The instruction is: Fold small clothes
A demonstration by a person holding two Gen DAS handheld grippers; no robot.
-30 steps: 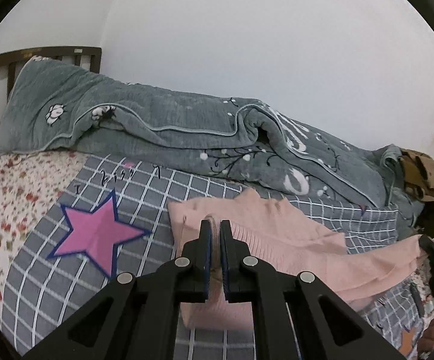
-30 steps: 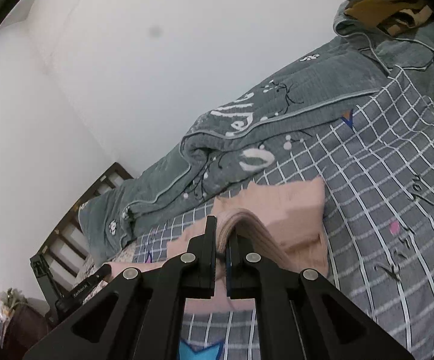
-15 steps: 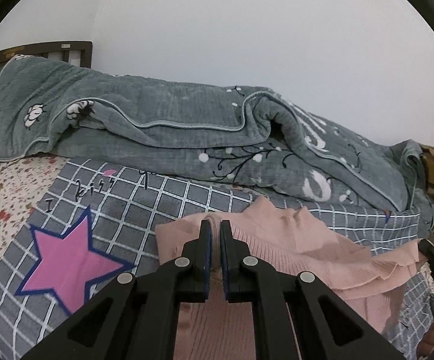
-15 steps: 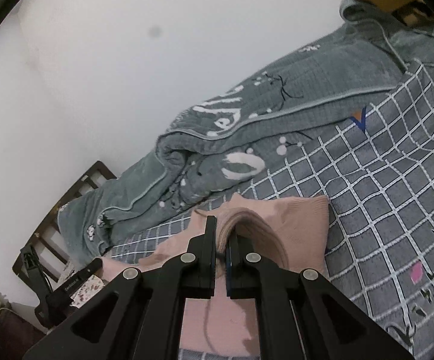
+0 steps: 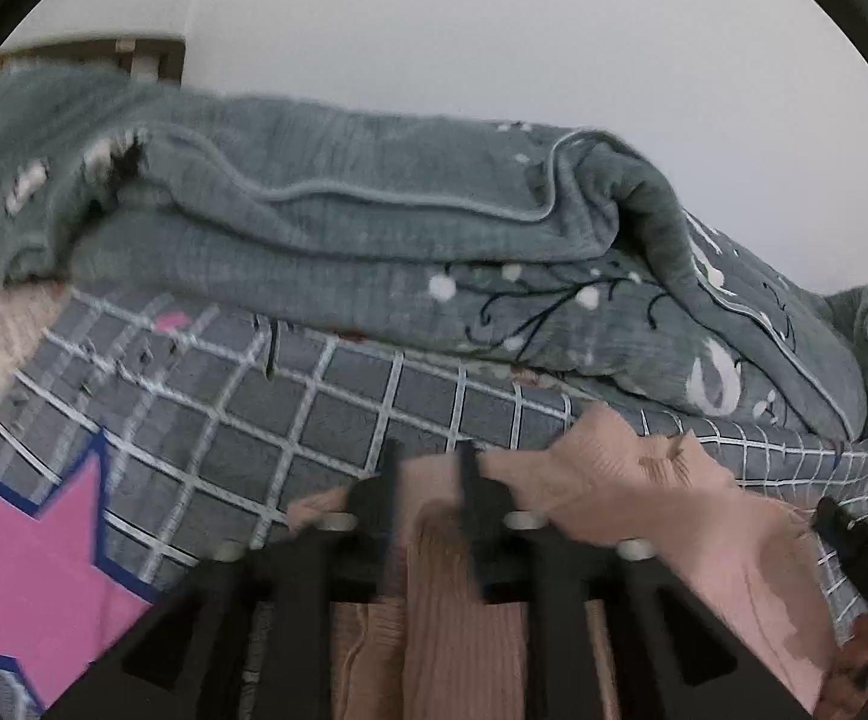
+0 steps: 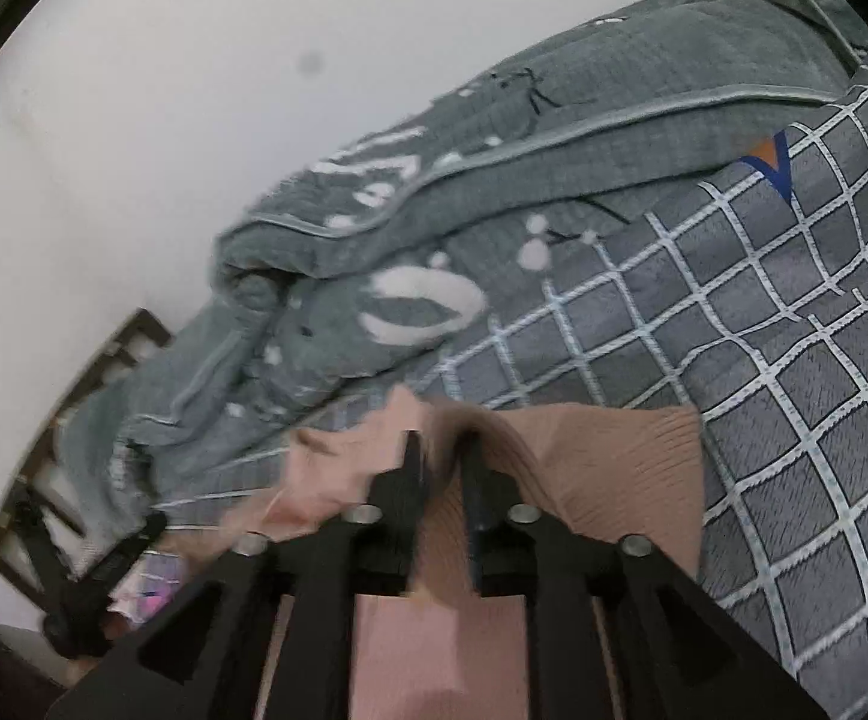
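The pink knit garment (image 5: 661, 504) lies on the grid-patterned blanket (image 5: 338, 402) of the bed, directly ahead of and beneath both tools, with the rumpled grey quilt (image 5: 374, 228) farther ahead against the wall; the left hand-held gripper (image 5: 428, 480) has its jaws opening, fabric showing in the gap but the pads no longer pinching it; the right hand-held gripper (image 6: 442, 468) is likewise opening, a raised ridge of the same pink knit (image 6: 613, 468) standing between its fingers and slipping free. Judging from this, the step in hand is laying down a fold and letting go of its edge. To do it well, the cloth should settle flat before either tool draws back; both should part fully so no rib of the knit snags on a pad; the withdrawal is best made straight back along the fingers and low, not upward, or the fold could lift with it. The right side looks bunched into a hump just ahead of the fingers; a light press or smoothing stroke there would probably be needed; the far sleeve area to the right of the left tool also looks uneven.
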